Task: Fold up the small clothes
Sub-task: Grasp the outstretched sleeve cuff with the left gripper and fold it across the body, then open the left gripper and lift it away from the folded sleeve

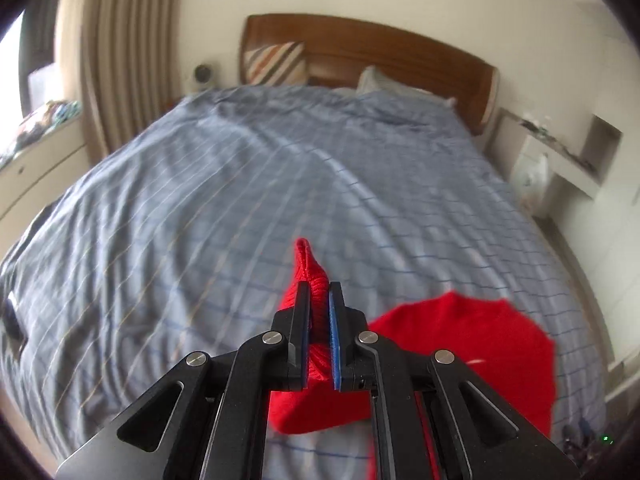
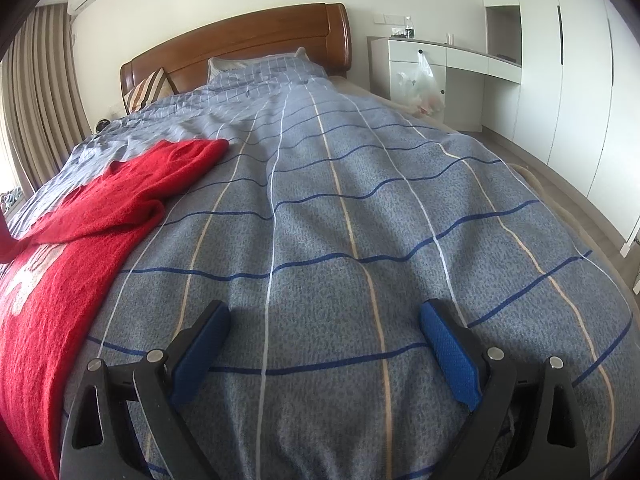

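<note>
A red knit sweater [image 1: 460, 344] lies on the blue checked bedspread [image 1: 240, 200]. My left gripper [image 1: 319, 290] is shut on a bunched part of the red sweater, lifted off the bed, with a tip of red cloth sticking out past the fingers. In the right wrist view the red sweater [image 2: 72, 240] spreads over the bed's left side, white lettering showing on it and one sleeve reaching away. My right gripper [image 2: 324, 320] hovers low over the bedspread [image 2: 360, 200] to the right of the sweater, open, nothing between its blue pads [image 2: 448, 356].
A wooden headboard [image 2: 240, 36] and pillows stand at the far end of the bed. A white desk [image 2: 424, 56] with a hanging plastic bag [image 2: 420, 84] and white wardrobes stand to the right. Curtains [image 1: 120, 60] hang on the left, beside a low dresser.
</note>
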The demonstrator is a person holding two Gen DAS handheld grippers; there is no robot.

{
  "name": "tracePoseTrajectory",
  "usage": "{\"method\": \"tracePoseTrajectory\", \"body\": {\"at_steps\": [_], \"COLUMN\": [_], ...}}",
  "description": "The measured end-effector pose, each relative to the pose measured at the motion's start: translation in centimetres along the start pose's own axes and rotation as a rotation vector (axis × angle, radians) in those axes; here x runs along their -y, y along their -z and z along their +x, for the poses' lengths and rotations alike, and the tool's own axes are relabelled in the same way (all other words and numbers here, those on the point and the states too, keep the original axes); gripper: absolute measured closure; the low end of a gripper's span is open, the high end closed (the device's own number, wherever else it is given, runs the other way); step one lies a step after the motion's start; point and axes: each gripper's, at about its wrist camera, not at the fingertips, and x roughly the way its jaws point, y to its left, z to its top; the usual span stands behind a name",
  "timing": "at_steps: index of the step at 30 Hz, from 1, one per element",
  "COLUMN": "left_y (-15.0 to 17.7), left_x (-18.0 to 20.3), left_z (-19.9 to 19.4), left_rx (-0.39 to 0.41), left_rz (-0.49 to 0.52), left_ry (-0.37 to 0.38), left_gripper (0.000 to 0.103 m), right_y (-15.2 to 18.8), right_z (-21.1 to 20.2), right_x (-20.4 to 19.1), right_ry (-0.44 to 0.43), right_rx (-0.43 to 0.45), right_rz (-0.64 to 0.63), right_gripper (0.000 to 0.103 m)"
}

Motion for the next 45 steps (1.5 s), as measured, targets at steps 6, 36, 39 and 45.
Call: {"method": "tracePoseTrajectory", "body": {"at_steps": [6, 36, 39, 45], "left_y": [0.9, 22.5, 22.7, 22.8], "left_x": [17.7, -7.0, -7.1, -7.8], "left_z": [0.8, 6.5, 6.4, 6.5], "left_rx": [-0.024, -0.095, -0.099, -0.094], "left_rz": [0.229, -0.066, -0.066, -0.086], "left_ry": [0.293, -0.206, -0.196, -0.146], "left_gripper": [0.091, 0.004, 0.002, 0.001], "right_y": [0.0, 0.0, 0.0, 0.1], "right_z": [0.0, -0.2, -0.1, -0.1], "right_x": [-0.1, 0.1, 0.1, 0.1], "right_ry": [0.0, 0.0, -0.001, -0.001], "right_rx": [0.0, 0.004, 0.004, 0.004], "right_rz": [0.0, -0.004, -0.003, -0.003], "right_gripper": [0.008, 0.008, 0.008, 0.008]}}
